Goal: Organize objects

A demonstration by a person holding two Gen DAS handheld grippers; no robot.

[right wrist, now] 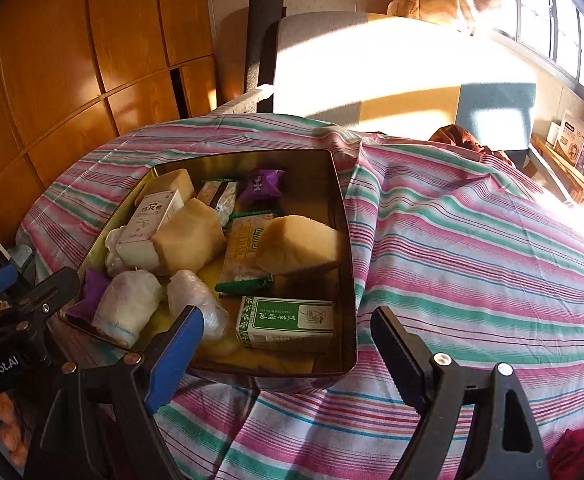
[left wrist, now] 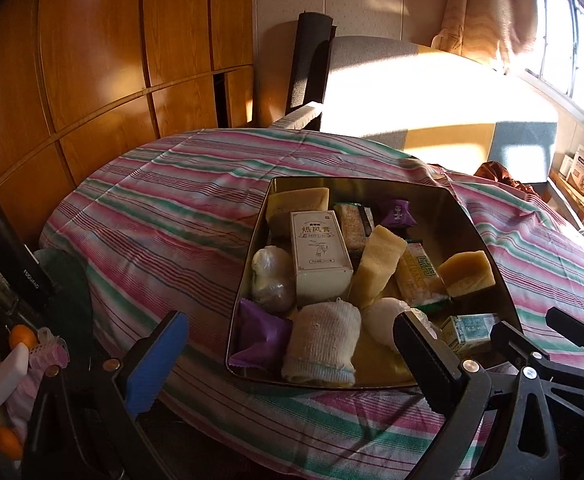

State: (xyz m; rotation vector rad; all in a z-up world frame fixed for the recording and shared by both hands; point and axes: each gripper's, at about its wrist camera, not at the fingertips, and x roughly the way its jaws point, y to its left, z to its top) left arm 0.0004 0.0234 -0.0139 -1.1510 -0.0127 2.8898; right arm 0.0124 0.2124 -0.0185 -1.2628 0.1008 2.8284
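A gold metal tin (left wrist: 356, 190) (right wrist: 346, 240) sits on the striped cloth, filled with several small items. Among them are a white box (left wrist: 320, 256), yellow sponge blocks (left wrist: 376, 268) (right wrist: 296, 242), purple packets (left wrist: 261, 332), a rolled white cloth (left wrist: 322, 344) (right wrist: 125, 304), plastic-wrapped balls (left wrist: 271, 276) and a green box (right wrist: 287, 322). My left gripper (left wrist: 292, 356) hangs open over the tin's near edge, above the rolled cloth, with its pads clear of it. My right gripper (right wrist: 287, 344) is open too, just short of the green box, gripping nothing.
The striped cloth (right wrist: 472, 260) lies rumpled to the right of the tin. At the left edge stand a black flask (left wrist: 7, 248) and a heap of small things with oranges (left wrist: 21, 336). A grey chair (left wrist: 412, 92) and wooden cabinets (left wrist: 103, 60) stand behind.
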